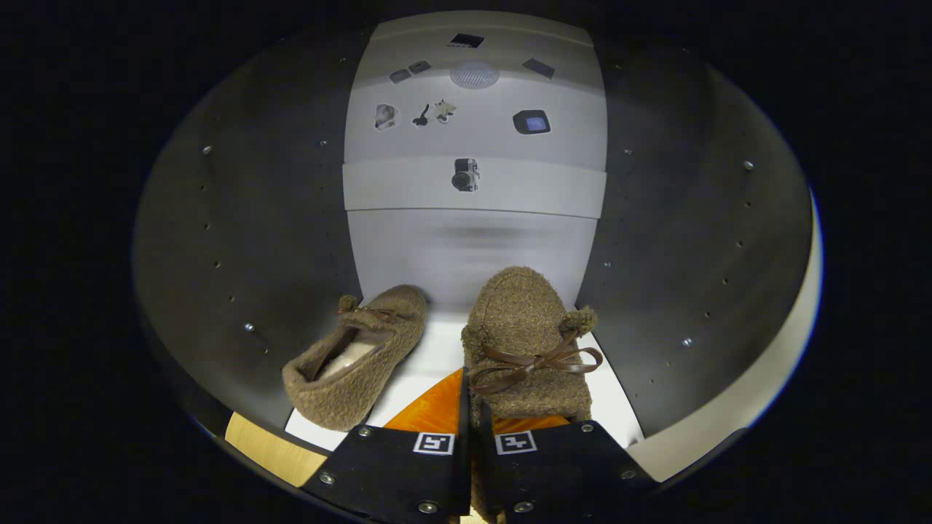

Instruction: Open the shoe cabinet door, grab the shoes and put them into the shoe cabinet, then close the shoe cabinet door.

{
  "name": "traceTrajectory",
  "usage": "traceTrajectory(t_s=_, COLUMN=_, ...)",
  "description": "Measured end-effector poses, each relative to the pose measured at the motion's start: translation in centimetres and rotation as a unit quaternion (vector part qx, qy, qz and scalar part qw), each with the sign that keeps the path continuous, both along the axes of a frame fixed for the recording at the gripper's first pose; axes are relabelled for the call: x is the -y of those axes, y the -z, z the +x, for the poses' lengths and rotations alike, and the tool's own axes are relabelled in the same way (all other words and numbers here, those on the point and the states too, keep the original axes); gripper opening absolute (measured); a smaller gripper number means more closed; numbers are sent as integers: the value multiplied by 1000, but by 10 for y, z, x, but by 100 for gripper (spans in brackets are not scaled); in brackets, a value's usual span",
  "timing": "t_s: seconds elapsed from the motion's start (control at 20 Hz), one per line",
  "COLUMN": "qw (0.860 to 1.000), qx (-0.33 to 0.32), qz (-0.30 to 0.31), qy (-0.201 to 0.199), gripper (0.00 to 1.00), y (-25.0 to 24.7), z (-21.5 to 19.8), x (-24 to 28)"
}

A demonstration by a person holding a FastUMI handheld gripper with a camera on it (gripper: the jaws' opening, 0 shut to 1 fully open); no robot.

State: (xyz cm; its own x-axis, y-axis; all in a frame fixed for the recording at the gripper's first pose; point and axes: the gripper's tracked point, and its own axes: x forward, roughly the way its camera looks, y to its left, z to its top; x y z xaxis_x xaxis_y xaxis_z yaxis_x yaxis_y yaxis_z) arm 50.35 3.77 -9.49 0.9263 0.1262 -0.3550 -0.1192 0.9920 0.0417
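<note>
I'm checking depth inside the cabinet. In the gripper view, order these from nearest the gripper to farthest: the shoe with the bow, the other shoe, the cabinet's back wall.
1. Shoe with the bow: its heel pinched between the fingers of the gripper.
2. Other shoe: left, just ahead, lying tilted.
3. Back wall: beyond both shoes.

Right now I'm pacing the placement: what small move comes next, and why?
Probably lower slightly and open the fingers: they pinch the fuzzy brown bow-tied slipper by its heel, already inside the dark cabinet beside its mate.
</note>
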Motion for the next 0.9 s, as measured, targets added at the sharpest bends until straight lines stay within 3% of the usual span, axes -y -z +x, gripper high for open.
traceTrajectory(t_s=0.3, qw=999, qx=-38, qz=-14, qy=0, gripper=7, y=19, z=60, x=-3)
traceTrajectory(t_s=0.55, qw=997, qx=-76, qz=-7, qy=1, gripper=6, y=42, z=78, x=-4)
traceTrajectory(t_s=0.9, qw=998, qx=-65, qz=0, qy=8, gripper=23, y=39, z=78, x=-5)
